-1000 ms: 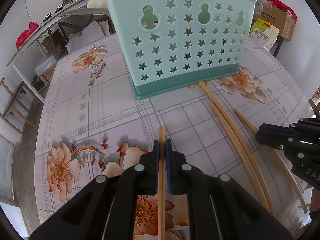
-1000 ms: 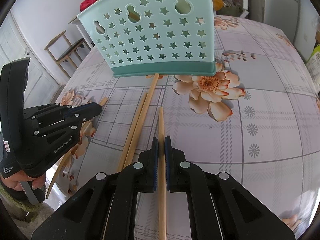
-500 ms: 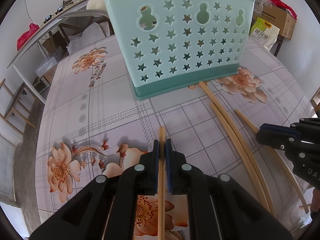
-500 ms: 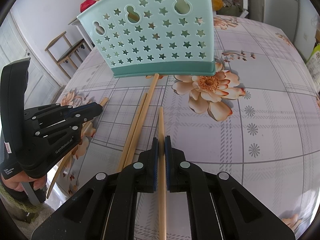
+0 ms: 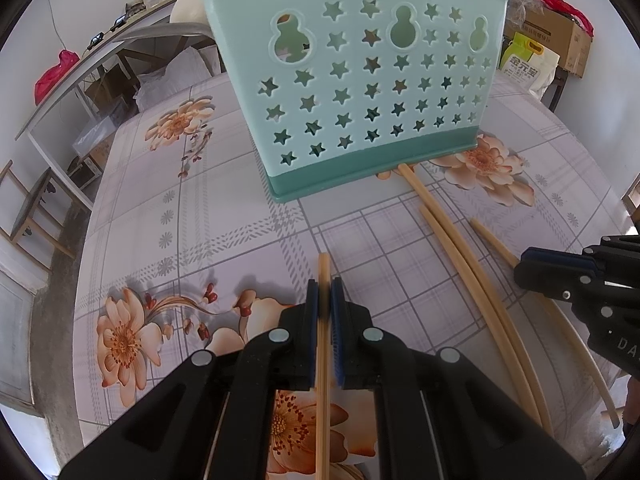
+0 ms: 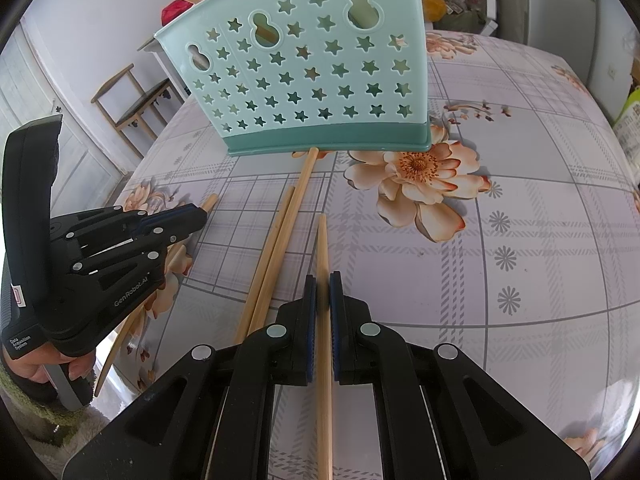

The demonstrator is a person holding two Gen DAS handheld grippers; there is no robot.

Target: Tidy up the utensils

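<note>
each black two-finger tool, left tool (image 5: pixel 324 292) and right tool (image 6: pixel 323 286), is clamped on a thin pale wooden chopstick (image 5: pixel 323 344) (image 6: pixel 324 300) whose long axis points toward the mint-green star-perforated plastic basket (image 5: pixel 360 80) standing on the floral surface (image 5: pixel 200 220).

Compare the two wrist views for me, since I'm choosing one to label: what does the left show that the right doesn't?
Left wrist only: the left claw shut on a chopstick, and a cardboard box behind.

Right wrist only: the right claw shut on its own chopstick, a chair, and the holding hand.

Both: the star-holed holder and two loose chopsticks.
</note>
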